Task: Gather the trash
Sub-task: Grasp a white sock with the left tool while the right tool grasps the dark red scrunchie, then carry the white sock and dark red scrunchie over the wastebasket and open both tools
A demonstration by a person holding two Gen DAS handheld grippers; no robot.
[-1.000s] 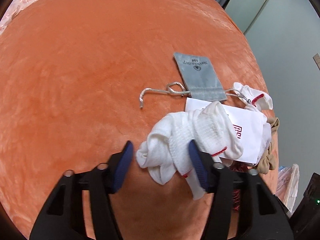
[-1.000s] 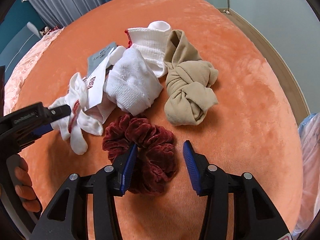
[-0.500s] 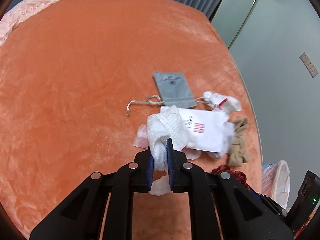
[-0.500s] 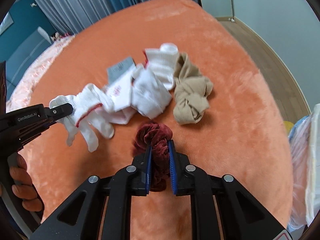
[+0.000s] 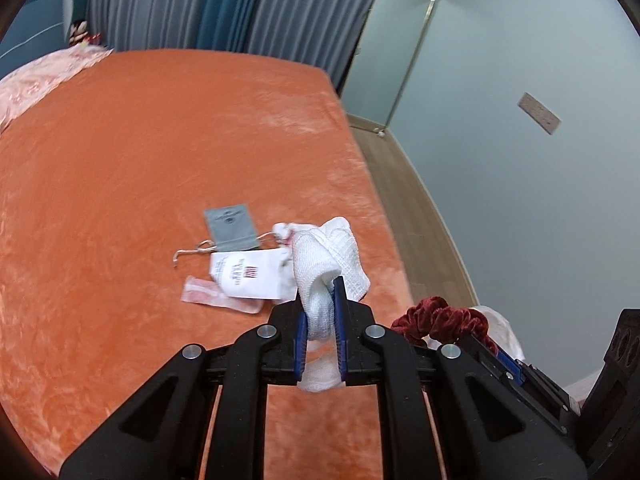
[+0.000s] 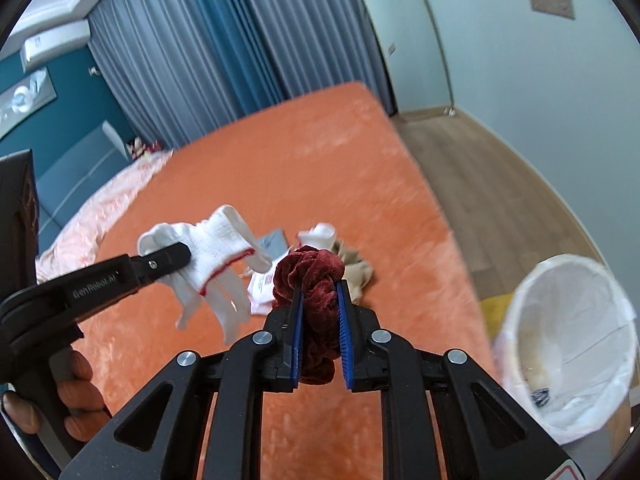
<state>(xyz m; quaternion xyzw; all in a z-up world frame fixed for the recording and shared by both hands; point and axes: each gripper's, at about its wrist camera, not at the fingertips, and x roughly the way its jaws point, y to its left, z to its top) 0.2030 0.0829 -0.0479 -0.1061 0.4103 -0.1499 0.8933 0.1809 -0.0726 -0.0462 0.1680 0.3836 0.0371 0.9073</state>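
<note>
My left gripper (image 5: 320, 312) is shut on a white glove with red trim (image 5: 328, 252) and holds it above the orange bed; the glove also shows in the right wrist view (image 6: 216, 252). My right gripper (image 6: 319, 312) is shut on a dark red velvet scrunchie (image 6: 314, 276), lifted off the bed; the scrunchie also shows in the left wrist view (image 5: 436, 316). A white-lined trash bin (image 6: 568, 344) stands on the floor to the right of the bed.
On the orange bed (image 5: 120, 160) lie a grey pouch (image 5: 230, 226), a white printed bag (image 5: 248, 274), a clear wrapper (image 5: 216, 296), a white sock (image 6: 320, 234) and a beige knotted cloth (image 6: 356, 274). Wooden floor (image 6: 480, 184) runs along the bed's right side.
Both grippers closed on their items and lifted them off the bed. Both views have tilted up and back, and the trash bin has come into the right wrist view.
</note>
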